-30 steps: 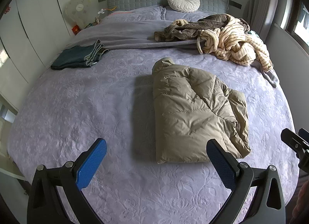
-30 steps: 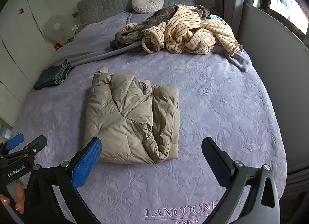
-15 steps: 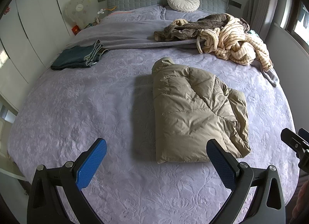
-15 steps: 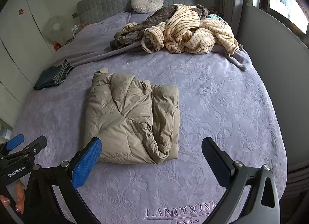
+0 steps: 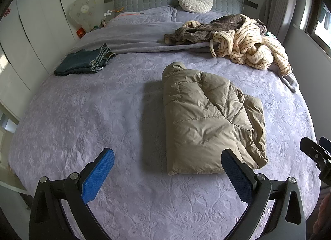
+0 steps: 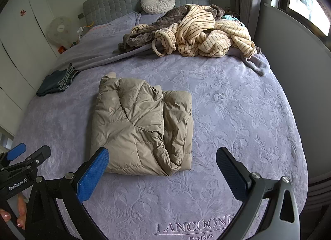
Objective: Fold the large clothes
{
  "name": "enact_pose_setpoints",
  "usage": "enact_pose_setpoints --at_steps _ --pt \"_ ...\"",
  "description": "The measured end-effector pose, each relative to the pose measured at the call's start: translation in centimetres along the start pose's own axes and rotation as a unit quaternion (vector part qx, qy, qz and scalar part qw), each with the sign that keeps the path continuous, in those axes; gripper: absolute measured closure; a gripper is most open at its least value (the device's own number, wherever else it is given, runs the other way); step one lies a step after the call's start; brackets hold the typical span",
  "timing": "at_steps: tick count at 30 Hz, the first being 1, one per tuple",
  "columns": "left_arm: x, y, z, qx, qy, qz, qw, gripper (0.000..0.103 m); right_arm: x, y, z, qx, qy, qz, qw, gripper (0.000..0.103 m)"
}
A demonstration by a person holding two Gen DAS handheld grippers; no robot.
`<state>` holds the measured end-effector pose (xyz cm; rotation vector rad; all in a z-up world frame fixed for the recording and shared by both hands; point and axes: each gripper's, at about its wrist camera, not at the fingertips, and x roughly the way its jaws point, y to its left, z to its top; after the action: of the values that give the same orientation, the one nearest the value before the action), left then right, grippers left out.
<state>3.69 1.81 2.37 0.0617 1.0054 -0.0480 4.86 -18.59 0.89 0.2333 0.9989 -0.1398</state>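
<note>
My left gripper (image 5: 167, 172) has its blue-padded fingers (image 5: 97, 175) spread wide, holding nothing — same with my right gripper (image 6: 162, 170), gaping and empty. Both hang above the lavender bedspread (image 6: 238, 115). Just beyond them the folded tan puffer jacket (image 5: 206, 124) lies mid-bed, touched by neither.

Both grippers (image 5: 167, 172) (image 6: 162, 172): black frames, blue textured finger pads (image 5: 97, 175), silver screws, white "GenRobot.AI" lettering on left unit (image 6: 18, 183).
</note>
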Motion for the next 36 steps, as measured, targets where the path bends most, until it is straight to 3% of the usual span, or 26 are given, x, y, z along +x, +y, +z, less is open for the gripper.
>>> enact_pose_setpoints --at_steps 36 --pt "0.14 0.07 -0.03 0.005 0.002 0.000 1.0000 0.000 -0.10 0.23 0.06 0.001 0.000 0.000 1.000 0.000"
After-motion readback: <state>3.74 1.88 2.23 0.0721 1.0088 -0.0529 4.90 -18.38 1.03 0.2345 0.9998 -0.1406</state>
